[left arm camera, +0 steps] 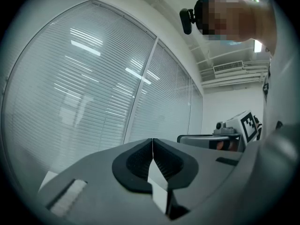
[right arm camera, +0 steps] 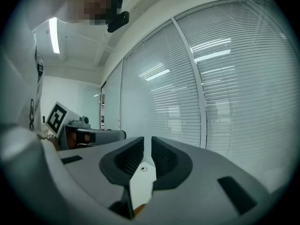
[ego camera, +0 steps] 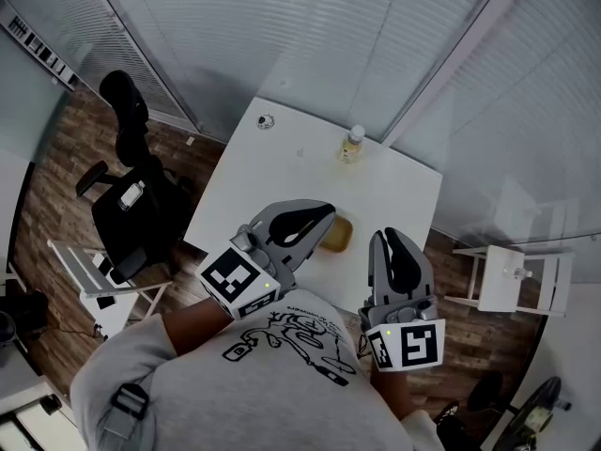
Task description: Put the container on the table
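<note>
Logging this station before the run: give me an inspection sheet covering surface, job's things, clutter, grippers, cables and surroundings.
Surface: white table, mostly bare.
Job's things: amber container on the table near its front edge, partly behind the left hand-held gripper.
Clutter: small capped bottle; small round item, too small to identify.
Grippers: left jaws together, empty; right hand-held gripper jaws slightly apart, empty.
Cables: nothing seen.
Surroundings: black office chair, white stool, window blinds.
</note>
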The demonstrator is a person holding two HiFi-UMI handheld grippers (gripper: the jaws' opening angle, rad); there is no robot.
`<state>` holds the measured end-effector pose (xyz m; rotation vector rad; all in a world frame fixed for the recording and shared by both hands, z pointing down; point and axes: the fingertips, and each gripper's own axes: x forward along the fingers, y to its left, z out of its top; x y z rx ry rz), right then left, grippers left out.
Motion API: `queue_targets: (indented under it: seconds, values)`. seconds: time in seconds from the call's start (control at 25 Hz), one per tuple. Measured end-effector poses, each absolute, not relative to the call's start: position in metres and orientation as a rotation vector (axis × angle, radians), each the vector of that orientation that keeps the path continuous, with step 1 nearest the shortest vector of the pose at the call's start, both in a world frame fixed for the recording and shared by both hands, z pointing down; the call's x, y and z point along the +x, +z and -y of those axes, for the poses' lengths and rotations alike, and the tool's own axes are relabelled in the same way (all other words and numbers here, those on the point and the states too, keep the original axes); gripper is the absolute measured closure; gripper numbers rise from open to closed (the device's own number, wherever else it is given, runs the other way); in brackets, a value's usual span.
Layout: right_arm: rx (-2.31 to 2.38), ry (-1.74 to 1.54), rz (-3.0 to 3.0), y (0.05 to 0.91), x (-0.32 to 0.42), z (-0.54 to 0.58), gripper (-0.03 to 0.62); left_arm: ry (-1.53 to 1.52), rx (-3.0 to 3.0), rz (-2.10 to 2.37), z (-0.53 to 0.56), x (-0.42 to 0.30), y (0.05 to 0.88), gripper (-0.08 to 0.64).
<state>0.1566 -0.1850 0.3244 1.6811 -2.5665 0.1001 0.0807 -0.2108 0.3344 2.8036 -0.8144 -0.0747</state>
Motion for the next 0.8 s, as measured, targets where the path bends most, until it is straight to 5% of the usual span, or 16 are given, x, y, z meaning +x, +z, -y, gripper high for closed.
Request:
queue_targets:
  seconds: [0.8]
  values:
    - [1.685, 0.095, 2.554, 0.325, 0.156, 0.195, 0.548, -0.068, 2.773, 0.826, 0.222, 0.077, 0.342, 0.554]
